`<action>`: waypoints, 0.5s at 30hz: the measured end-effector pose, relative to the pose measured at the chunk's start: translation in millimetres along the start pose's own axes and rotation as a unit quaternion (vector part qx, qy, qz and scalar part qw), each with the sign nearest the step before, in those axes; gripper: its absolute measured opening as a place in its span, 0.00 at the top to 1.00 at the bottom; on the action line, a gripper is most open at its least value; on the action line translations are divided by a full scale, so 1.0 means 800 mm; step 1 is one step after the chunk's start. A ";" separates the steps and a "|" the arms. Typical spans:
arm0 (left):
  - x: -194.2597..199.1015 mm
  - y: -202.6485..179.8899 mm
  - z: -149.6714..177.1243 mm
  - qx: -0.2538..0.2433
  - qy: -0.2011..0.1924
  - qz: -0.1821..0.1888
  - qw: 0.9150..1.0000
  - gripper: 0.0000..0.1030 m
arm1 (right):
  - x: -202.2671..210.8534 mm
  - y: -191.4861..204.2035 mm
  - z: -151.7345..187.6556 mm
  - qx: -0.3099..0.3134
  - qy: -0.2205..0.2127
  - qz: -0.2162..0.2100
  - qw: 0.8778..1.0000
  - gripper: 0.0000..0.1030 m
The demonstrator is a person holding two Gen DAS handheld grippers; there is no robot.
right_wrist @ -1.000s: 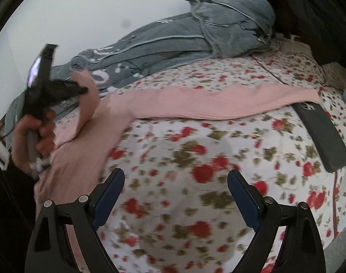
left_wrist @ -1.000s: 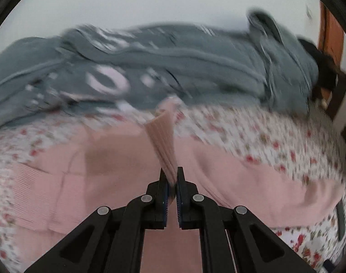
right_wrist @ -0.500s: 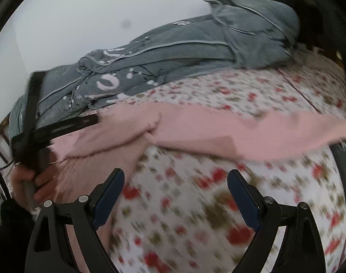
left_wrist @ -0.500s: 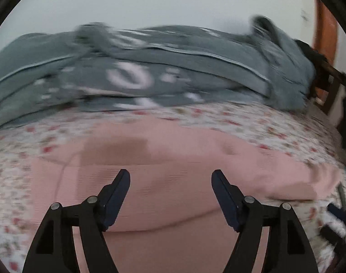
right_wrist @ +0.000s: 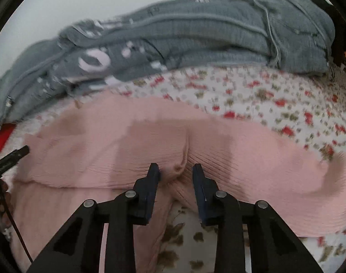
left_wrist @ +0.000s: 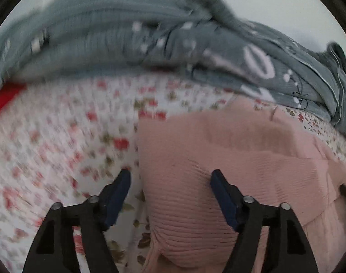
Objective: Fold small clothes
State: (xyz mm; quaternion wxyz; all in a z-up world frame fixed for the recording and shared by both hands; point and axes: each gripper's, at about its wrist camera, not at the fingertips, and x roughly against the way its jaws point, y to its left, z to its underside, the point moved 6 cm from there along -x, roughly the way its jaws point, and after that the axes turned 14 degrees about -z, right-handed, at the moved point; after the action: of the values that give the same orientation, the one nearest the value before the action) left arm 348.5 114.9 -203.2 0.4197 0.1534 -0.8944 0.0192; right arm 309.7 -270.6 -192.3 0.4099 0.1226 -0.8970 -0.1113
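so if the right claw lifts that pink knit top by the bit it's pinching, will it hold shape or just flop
Probably flop: the pink knit top already puckers into a soft fold between the closing jaws of the right claw. It looks thin and drapes flat over the floral bedspread, so likely light. The ribbed weave should grip rather than slip.

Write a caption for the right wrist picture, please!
Right gripper closing around a bunched fold of pink knit top on the flowery bedsheet.

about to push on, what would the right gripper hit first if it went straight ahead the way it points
Probably the pink knit top: a raised fold of it already sits between the closing right gripper.
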 end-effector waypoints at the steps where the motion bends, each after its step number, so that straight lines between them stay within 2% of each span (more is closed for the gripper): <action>1: -0.006 0.002 0.002 0.011 0.012 0.009 1.000 0.33 | -0.002 -0.001 0.002 0.001 -0.003 0.000 1.000 0.70; 3: -0.005 0.004 0.002 0.021 0.007 0.017 1.000 0.33 | 0.002 0.001 0.001 0.006 -0.011 0.004 1.000 0.70; 9: -0.002 -0.007 0.006 0.002 0.001 0.002 1.000 0.33 | 0.004 0.000 0.002 0.006 -0.017 0.002 1.000 0.67; 13: 0.000 -0.007 0.005 0.001 -0.001 0.003 1.000 0.28 | 0.033 -0.007 0.000 -0.011 -0.035 -0.006 0.999 0.59; 15: 0.002 -0.008 0.005 -0.002 -0.005 0.004 1.000 0.26 | 0.064 -0.024 0.002 -0.022 -0.052 -0.006 0.998 0.56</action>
State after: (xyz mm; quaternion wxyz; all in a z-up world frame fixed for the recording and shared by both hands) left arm 346.3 108.1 -204.8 0.4156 0.1494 -0.8970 0.0186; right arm 278.1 -304.4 -162.8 0.3647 0.1133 -0.9135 -0.1400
